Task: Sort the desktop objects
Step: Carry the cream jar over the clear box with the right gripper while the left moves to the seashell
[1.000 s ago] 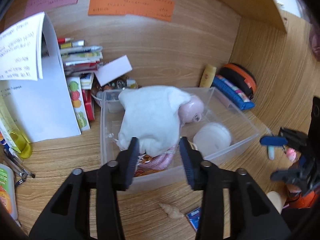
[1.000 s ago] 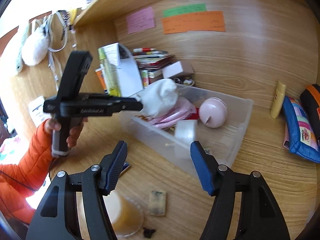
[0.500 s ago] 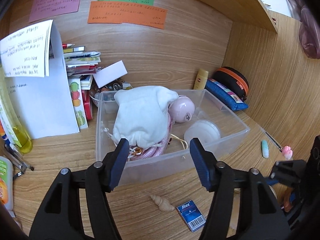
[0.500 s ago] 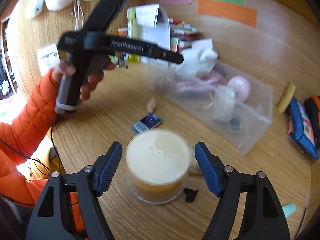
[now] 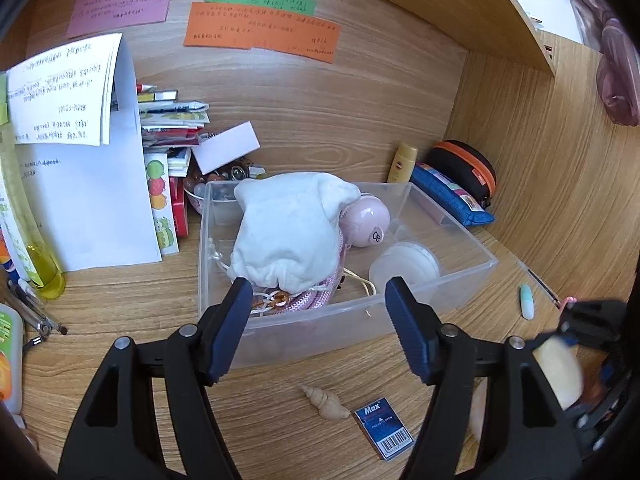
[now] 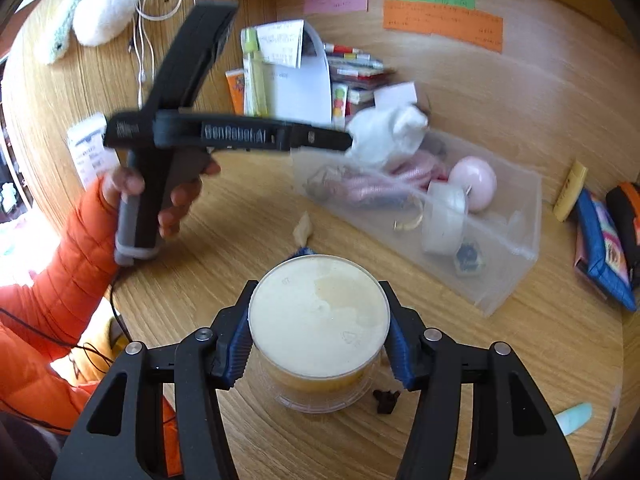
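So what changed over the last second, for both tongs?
The left tongs let go of the white cloth pouch, opened and backed away from the clear plastic bin. The right tongs swung down from the bin and closed around the round cream-lidded container on the desk. The bin's contents, seashell and blue Max box stayed put.
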A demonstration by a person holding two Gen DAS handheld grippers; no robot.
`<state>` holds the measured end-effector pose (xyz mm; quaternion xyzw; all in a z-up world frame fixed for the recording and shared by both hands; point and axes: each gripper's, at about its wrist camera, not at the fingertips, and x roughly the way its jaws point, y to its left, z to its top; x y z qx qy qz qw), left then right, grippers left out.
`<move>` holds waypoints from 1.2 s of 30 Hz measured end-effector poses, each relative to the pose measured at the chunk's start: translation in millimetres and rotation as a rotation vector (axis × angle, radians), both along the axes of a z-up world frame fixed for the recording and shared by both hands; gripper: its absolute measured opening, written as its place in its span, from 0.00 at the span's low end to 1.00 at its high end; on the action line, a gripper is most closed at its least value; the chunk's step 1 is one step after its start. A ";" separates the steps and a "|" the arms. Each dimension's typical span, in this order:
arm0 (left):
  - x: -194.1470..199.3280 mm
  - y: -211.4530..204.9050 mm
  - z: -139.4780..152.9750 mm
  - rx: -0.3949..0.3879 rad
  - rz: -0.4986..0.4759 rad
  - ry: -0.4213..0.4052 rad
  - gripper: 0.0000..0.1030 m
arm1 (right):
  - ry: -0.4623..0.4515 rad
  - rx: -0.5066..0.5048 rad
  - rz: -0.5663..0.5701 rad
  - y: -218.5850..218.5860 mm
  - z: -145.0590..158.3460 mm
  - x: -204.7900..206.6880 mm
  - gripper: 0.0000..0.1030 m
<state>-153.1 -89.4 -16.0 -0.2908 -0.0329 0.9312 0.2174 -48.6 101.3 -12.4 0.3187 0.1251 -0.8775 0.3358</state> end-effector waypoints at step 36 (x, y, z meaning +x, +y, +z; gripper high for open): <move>7.1 4.9 -49.6 -0.204 -0.083 -0.169 0.66 | 0.007 -0.031 -0.257 22.4 37.5 -167.3 0.51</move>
